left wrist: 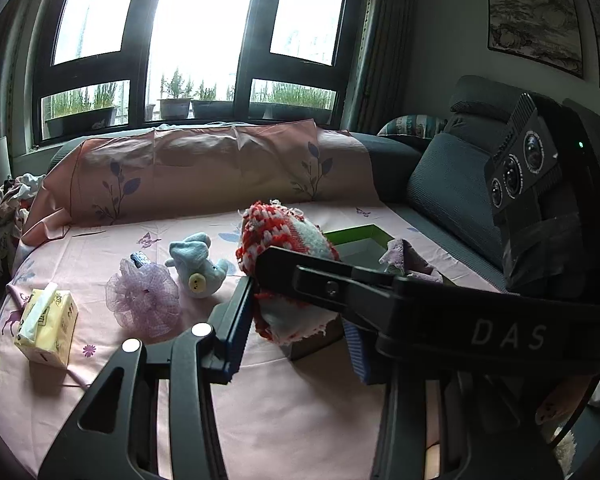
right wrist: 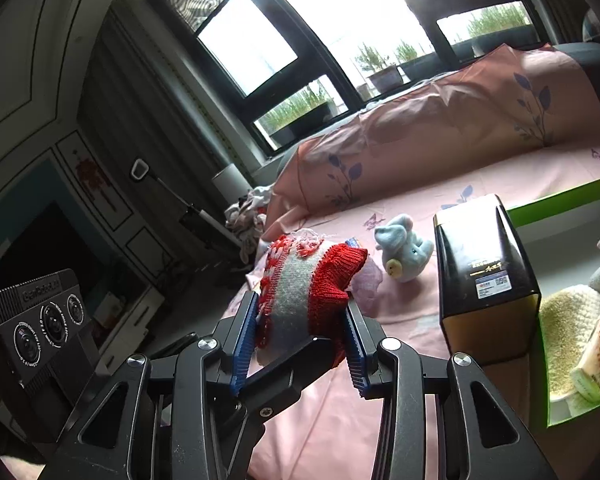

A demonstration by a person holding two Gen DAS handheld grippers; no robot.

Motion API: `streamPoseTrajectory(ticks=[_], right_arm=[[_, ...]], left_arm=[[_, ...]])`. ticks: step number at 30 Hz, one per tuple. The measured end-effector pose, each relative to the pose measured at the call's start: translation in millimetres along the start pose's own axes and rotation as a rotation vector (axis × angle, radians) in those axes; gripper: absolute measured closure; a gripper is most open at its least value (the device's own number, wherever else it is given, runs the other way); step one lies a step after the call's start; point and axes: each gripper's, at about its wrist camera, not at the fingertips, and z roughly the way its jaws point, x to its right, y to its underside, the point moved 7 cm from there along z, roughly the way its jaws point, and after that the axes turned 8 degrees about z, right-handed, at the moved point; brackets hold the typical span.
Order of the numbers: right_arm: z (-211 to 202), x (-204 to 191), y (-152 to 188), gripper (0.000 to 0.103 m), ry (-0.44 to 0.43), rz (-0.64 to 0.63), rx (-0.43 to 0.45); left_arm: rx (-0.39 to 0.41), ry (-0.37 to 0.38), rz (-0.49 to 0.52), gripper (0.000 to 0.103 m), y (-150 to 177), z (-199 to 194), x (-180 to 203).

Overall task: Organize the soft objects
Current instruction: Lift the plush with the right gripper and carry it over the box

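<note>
A red, white and grey knitted piece (right wrist: 300, 284) is held between both grippers above the pink bed sheet. My right gripper (right wrist: 302, 332) is shut on it from both sides. My left gripper (left wrist: 296, 312) also closes around the same knit (left wrist: 288, 236), with the right gripper's black arm crossing in front. A pale blue plush animal (left wrist: 198, 266) and a lilac mesh pouf (left wrist: 144, 300) lie on the sheet to the left. The green box (right wrist: 560, 208) at the right holds several soft items, among them a yellow towel (right wrist: 568, 320).
A yellow tissue pack (left wrist: 46, 326) lies at the bed's left. A black and gold box (right wrist: 484, 276) stands next to the green box. A pink pillow (left wrist: 220, 160) backs the bed, grey sofa cushions (left wrist: 448, 184) sit right, and clothes (left wrist: 8, 204) are piled left.
</note>
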Motion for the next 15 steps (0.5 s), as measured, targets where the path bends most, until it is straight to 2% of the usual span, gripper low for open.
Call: streamPoseTrajectory(ticks=[7,15], right_arm=[[-35.5,31.6,-16.1,0.061,0.035,0.039,0.101],[-82.5,89.5,-28.4,0.061,0.072,0.154,0.219]], left_arm=[[0.008,0.024,0.08,0.062,-15.3,21.5,46.6],[-0.022,0.124,0.164,0.062,-27.8,62.5,104.7]])
